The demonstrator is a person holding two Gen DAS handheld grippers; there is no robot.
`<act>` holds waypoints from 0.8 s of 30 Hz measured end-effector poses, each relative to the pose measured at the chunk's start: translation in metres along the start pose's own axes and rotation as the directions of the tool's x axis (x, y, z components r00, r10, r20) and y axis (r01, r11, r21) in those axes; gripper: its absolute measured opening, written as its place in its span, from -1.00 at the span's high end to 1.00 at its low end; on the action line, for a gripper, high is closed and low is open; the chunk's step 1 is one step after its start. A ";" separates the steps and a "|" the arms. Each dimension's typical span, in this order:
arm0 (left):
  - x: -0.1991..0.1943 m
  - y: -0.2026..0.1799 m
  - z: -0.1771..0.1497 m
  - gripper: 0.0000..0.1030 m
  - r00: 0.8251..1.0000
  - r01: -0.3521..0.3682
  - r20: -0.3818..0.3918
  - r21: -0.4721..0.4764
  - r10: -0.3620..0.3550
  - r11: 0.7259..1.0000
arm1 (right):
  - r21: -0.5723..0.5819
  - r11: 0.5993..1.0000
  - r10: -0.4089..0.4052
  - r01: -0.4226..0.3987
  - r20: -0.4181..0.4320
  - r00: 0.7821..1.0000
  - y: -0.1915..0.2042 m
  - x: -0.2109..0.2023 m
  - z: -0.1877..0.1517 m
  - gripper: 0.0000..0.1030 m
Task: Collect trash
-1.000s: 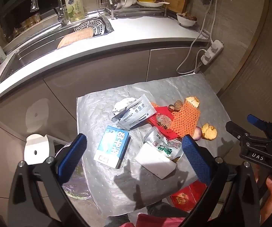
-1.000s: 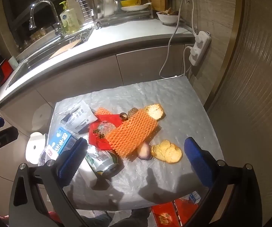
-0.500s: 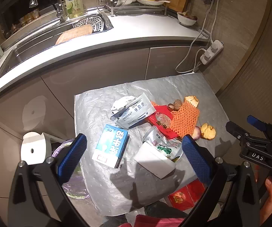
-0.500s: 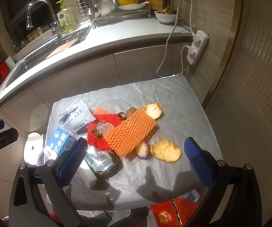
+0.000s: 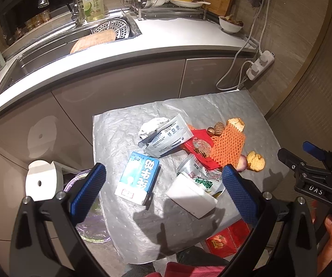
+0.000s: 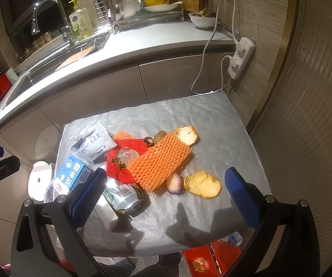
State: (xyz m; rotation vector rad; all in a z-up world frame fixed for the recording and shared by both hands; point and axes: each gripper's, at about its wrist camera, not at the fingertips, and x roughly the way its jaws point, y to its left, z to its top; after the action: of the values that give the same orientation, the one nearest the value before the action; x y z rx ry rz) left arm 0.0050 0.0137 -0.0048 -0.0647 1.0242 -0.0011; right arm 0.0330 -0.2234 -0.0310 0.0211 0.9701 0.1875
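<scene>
Fingers: left gripper [image 5: 163, 189] and right gripper [image 6: 163, 194] both spread wide, nothing held | trash: blue carton [image 5: 138, 177], crushed can [image 6: 124, 196], orange foam net [image 6: 159, 164] at frame centre on table [image 6: 212, 120] | change: views nearly unchanged, slightly closer | no pick started

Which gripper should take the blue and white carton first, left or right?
Left, probably. The carton lies between the open left gripper fingers in its view, while the right gripper frames the orange foam net and bread instead.
</scene>
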 end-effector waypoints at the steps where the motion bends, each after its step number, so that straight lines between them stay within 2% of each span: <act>1: 0.000 0.000 0.000 -0.88 1.000 0.000 0.000 0.000 0.000 1.000 | 0.000 1.000 0.002 -0.002 0.000 1.000 0.000 0.000 0.000 -0.96; 15: -0.004 0.001 0.001 -0.88 1.000 0.002 0.013 0.001 -0.002 1.000 | -0.017 1.000 0.003 -0.003 -0.002 1.000 0.004 -0.003 -0.002 -0.96; 19: -0.027 -0.003 0.001 -0.88 0.993 -0.044 0.108 0.014 0.042 0.999 | -0.024 1.000 0.018 -0.016 0.078 0.997 0.007 -0.022 0.002 -0.96; 24: -0.073 -0.008 0.001 -0.88 0.972 -0.071 0.227 0.023 0.063 0.997 | -0.056 0.998 0.022 -0.011 0.196 0.980 0.016 -0.066 0.016 -0.96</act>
State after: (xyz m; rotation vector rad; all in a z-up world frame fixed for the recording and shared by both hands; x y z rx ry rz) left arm -0.0317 0.0086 0.0587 -0.0012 0.7972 0.0509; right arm 0.0078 -0.2179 0.0333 -0.0027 0.7676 0.2232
